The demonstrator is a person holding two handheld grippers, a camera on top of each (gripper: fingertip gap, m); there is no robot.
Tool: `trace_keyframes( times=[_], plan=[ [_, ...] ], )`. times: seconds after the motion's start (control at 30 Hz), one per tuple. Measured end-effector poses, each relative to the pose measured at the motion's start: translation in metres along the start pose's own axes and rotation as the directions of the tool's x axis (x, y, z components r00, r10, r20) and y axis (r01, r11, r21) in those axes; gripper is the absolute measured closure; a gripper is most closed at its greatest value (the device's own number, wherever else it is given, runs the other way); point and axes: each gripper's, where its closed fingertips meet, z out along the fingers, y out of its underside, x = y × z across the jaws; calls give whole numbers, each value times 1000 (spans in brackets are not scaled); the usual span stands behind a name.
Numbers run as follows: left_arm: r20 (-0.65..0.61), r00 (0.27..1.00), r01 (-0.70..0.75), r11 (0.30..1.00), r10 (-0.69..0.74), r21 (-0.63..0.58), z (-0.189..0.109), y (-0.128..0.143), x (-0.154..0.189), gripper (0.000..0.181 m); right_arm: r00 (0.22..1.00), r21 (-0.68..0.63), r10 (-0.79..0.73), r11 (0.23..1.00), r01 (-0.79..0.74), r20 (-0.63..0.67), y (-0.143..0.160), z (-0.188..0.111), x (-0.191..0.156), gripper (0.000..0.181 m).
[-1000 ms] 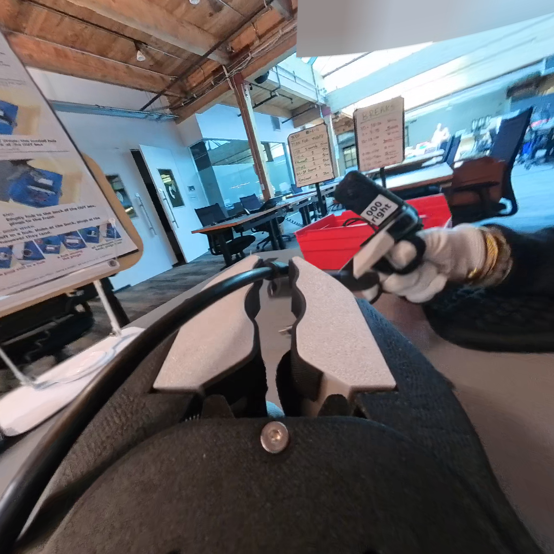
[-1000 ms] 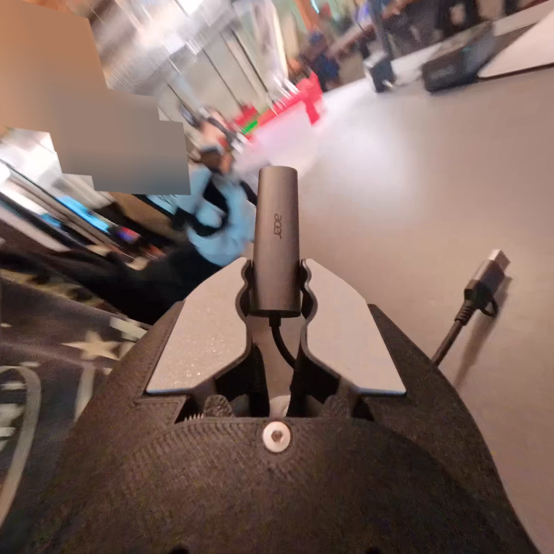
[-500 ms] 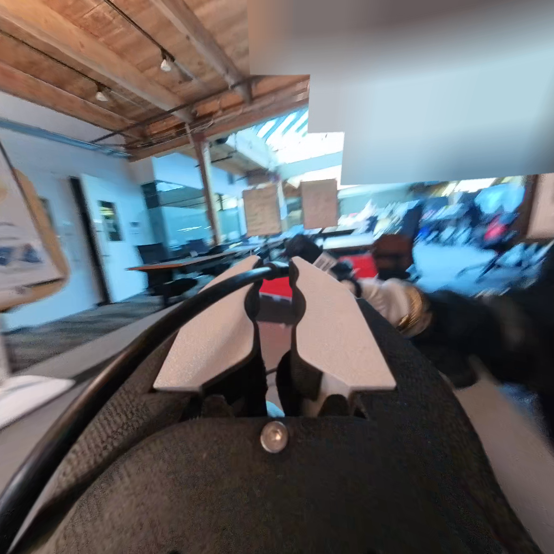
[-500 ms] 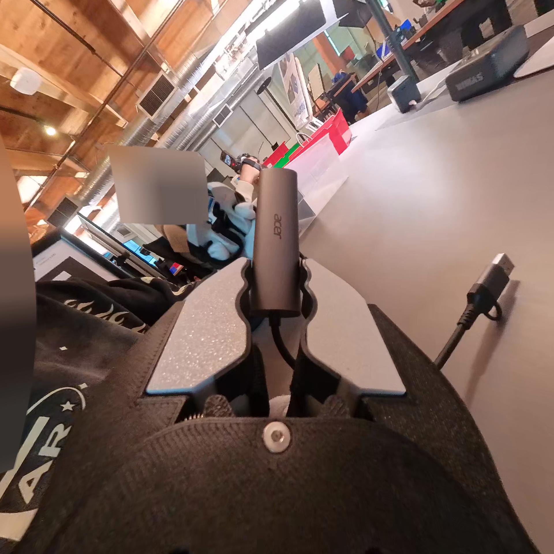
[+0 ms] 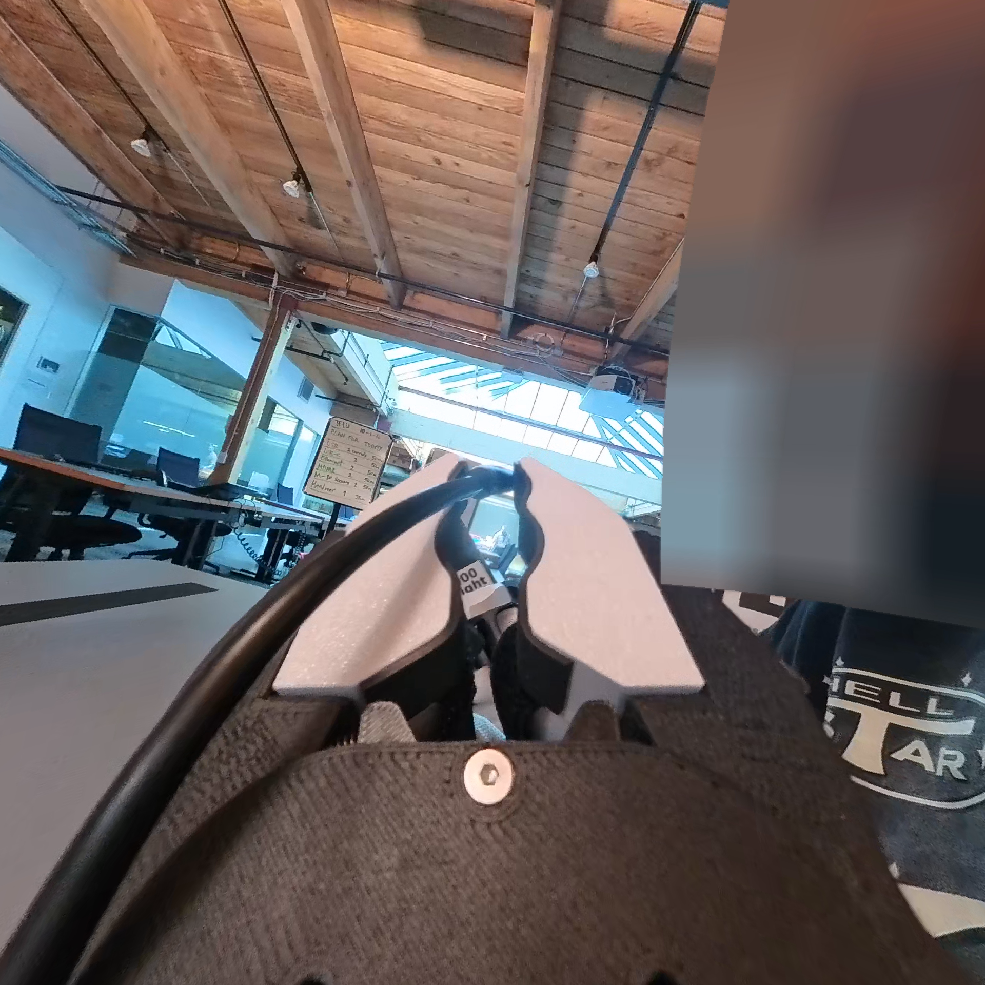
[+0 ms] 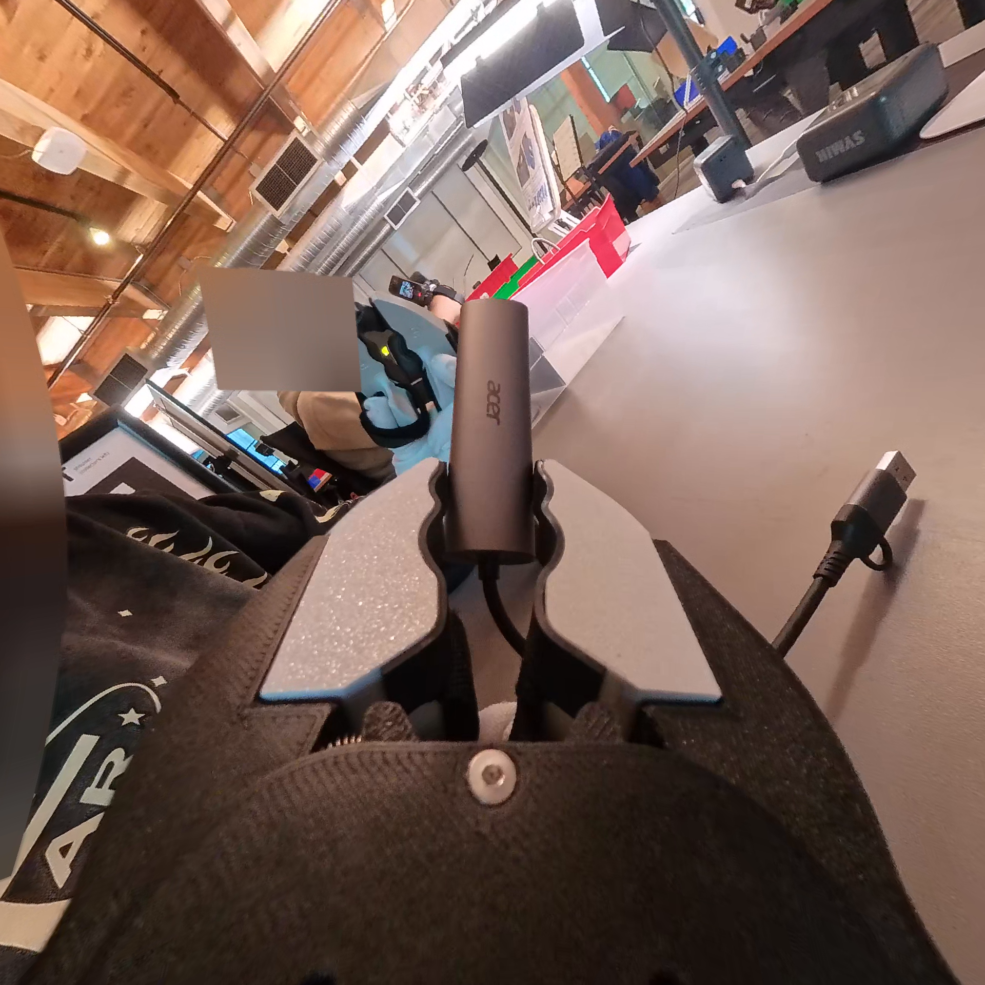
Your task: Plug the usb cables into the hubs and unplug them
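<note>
Each camera sits close behind its own gripper, low over the grey table [image 6: 799, 373]. The left view tilts up toward the wooden ceiling [image 5: 426, 160]; the right faces across the tabletop. Both catch the ceiling and table.

Legible markings, wording not reproduced.

- **Left wrist view:** handwritten rows on a whiteboard [image 5: 349, 462]; a white printed sticker [image 5: 474, 581] on a black casing [image 5: 453, 543]; a white emblem with lettering on a dark sweatshirt [image 5: 906, 746].
- **Right wrist view:** a brand mark along the grey USB hub [image 6: 493, 426]; pale lettering on a dark box [image 6: 869, 133]; a poster [image 6: 533, 154], too small to read.
</note>
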Motion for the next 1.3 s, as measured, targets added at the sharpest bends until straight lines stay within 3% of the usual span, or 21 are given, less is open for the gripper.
trace_keyframes(
  times=[0.5,0.8,0.87,1.03,1.17,1.3],
  plan=[
    [1,980,-194,963,197,-190,5,25,3,166,1000,3,9,1000,-9,0,-1,-1,1,150],
    [-36,866,-473,794,498,-382,6,51,1,166,1000,1,-14,1000,14,-16,-1,-1,2,150],
    [-55,873,-472,809,485,-352,7,49,7,166,999,1,-32,999,32,-24,-1,-1,2,150],
    [-55,957,-289,936,284,-202,7,27,14,166,988,-17,-137,991,136,-71,-1,1,2,150],
    [-54,940,-340,907,338,-249,8,33,13,166,971,-66,-202,979,195,-126,3,2,7,150],
    [-93,883,-459,807,459,-372,7,54,9,166,911,-231,-335,931,282,-239,19,3,26,150]
  ],
)
